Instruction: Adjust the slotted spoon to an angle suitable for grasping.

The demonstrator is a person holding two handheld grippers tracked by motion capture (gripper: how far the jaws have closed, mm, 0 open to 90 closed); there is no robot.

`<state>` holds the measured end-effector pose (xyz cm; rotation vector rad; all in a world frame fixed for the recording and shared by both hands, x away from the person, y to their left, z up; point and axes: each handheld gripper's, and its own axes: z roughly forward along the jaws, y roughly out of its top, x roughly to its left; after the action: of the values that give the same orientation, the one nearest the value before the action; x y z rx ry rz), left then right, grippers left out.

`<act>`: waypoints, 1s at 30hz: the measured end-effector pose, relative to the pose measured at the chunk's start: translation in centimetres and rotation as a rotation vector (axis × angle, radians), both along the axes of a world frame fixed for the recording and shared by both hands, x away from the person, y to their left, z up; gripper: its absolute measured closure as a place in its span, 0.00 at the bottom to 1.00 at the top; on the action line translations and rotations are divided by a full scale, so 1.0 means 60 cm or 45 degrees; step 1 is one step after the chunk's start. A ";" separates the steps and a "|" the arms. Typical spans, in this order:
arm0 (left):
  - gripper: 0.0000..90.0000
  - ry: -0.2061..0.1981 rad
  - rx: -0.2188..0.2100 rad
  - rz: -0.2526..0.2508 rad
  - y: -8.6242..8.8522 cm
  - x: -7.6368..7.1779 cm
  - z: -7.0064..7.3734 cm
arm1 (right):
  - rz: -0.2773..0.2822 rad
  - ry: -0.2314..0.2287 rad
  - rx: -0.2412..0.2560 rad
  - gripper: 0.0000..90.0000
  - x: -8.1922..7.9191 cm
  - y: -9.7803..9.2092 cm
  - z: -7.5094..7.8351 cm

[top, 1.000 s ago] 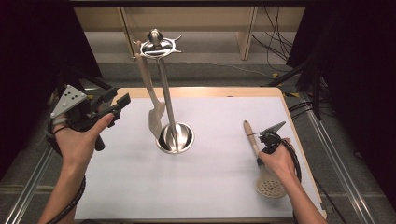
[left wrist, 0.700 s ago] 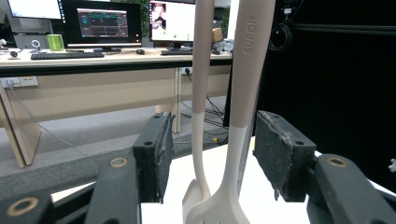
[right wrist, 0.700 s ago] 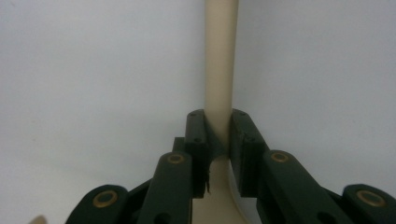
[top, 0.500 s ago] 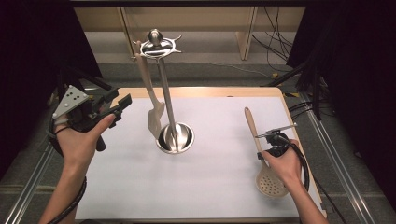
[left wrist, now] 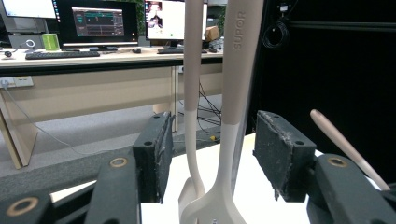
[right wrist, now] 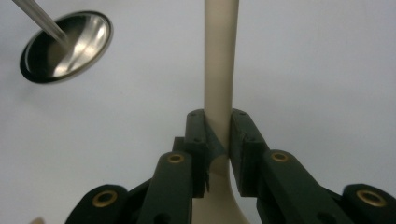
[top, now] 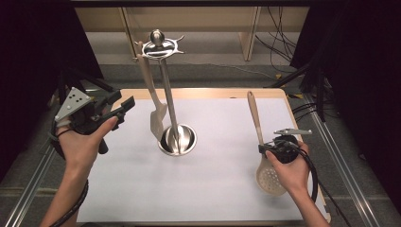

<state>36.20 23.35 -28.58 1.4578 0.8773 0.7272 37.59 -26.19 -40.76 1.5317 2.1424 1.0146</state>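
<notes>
At the left edge of the white table (top: 142,198), the left gripper (top: 124,107) hovers with its jaws wide apart, gripping nothing. Just right of it, a steel utensil stand (top: 171,113) rises from a round base near the table's middle, and a beige spatula (top: 152,101) hangs from its top ring. Toward the right edge, the right gripper (right wrist: 217,140) is clamped on the handle of a beige slotted spoon (top: 261,142), whose perforated bowl lies near the front.
</notes>
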 end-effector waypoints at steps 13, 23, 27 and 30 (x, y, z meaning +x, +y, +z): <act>0.51 -0.002 0.012 -0.052 -0.020 -0.004 0.000 | -0.015 -0.191 0.111 0.88 -0.029 0.022 0.033; 0.51 -0.006 0.034 -0.079 -0.035 -0.007 -0.003 | 0.031 -0.303 0.137 0.88 -0.043 0.049 0.055; 0.51 -0.004 0.036 -0.102 -0.044 -0.008 -0.005 | 0.062 -0.345 0.134 0.88 -0.047 0.057 0.061; 0.51 -0.005 0.044 -0.120 -0.052 -0.008 -0.007 | 0.084 -0.389 0.112 0.88 -0.048 0.061 0.065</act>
<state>35.74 20.21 -29.03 1.5176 0.7910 0.6773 34.69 -22.52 -36.85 1.2538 1.9678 1.2882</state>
